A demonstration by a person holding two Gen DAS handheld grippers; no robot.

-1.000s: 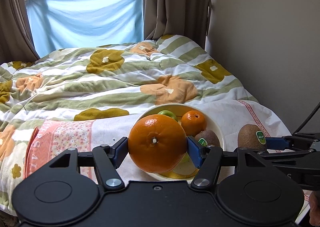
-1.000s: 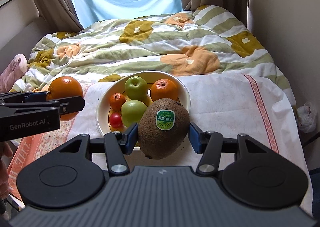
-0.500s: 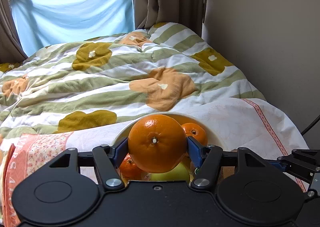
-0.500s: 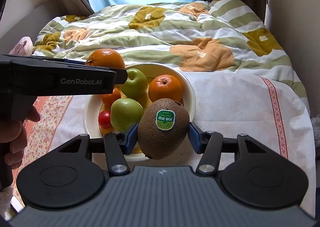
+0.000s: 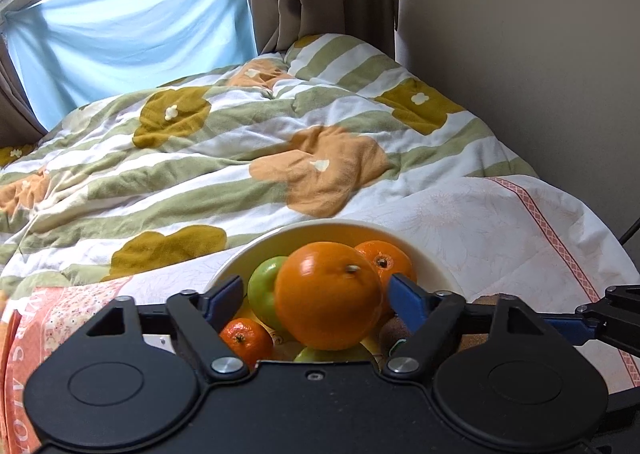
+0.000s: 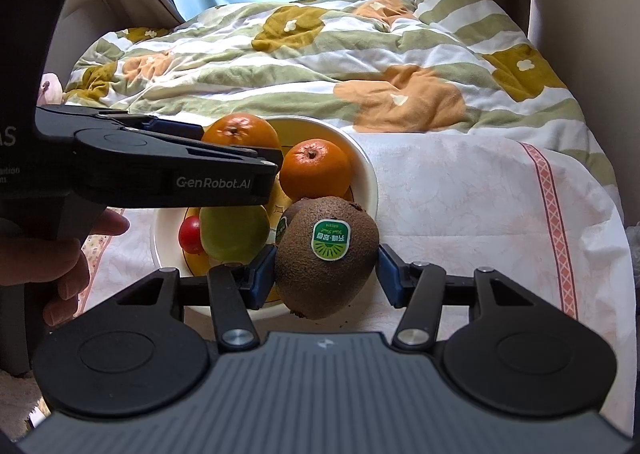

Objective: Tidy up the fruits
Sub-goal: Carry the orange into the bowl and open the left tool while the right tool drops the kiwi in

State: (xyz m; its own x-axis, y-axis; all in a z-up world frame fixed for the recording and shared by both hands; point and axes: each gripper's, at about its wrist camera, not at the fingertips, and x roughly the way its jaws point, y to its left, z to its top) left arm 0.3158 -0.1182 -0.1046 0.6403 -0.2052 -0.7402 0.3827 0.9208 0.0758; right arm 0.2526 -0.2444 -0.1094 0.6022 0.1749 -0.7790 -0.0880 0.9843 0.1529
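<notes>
A cream fruit bowl [image 5: 436, 272] [image 6: 370, 182] sits on a white cloth and holds green apples [image 5: 266, 286] [image 6: 234, 232], small oranges [image 5: 386, 260] [image 6: 316, 168], a red tomato [image 6: 190, 234] and a kiwi [image 6: 294, 210]. My left gripper [image 5: 318, 296] is open over the bowl; the large orange [image 5: 328, 296] [image 6: 242, 132] sits between its parted blue pads, with a gap on each side. My right gripper [image 6: 326, 268] is shut on a stickered kiwi [image 6: 326, 254] at the bowl's near right rim.
The bowl stands on a white cloth with a pink border [image 6: 552, 206] at the foot of a bed with a flowered striped quilt [image 5: 240, 158]. A pink patterned cloth [image 5: 48, 318] lies to the left. A wall [image 5: 540, 54] runs along the right.
My left gripper moved over the bowl and its jaws opened off the large orange. My right gripper moved closer to the bowl's rim with the kiwi.
</notes>
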